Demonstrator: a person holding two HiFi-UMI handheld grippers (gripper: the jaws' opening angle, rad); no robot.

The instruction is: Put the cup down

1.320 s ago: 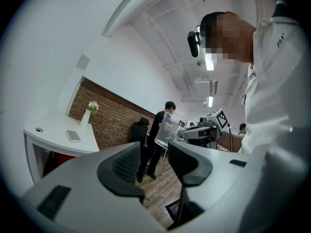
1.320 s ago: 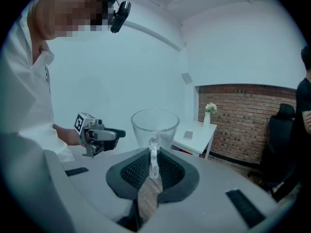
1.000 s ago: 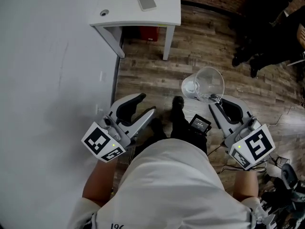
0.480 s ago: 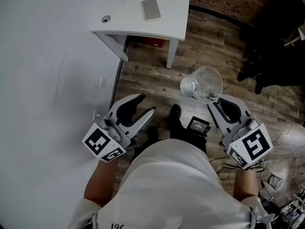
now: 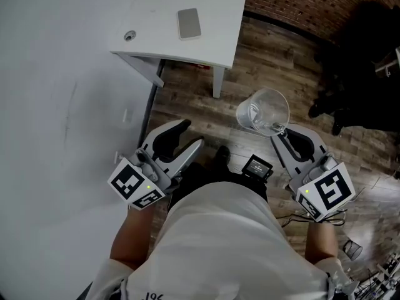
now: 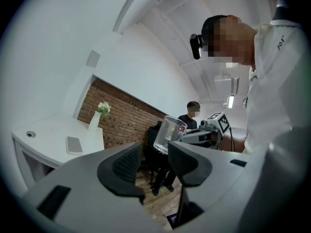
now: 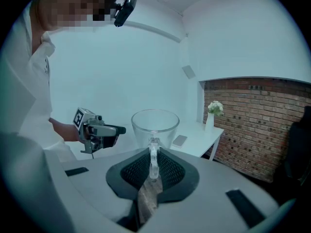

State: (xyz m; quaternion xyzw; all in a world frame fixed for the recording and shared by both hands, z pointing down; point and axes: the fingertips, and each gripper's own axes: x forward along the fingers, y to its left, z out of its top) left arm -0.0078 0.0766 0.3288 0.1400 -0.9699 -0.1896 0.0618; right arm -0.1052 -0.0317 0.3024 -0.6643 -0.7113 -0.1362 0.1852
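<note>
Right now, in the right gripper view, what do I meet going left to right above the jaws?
left gripper → glass cup → white vase with flowers → brick wall

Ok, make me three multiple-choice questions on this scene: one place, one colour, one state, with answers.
1. The phone lies: A on the floor; B on the white table; C on a chair.
2. The flowers in the vase are: A white; B red; C yellow.
3. The right hand-held gripper is: A open, empty; B shut on the phone; C shut on the glass cup's handle.
Answers: B, the head view shows it on the tabletop; A, the blooms look white in both gripper views; C, its jaws pinch the handle.
</note>
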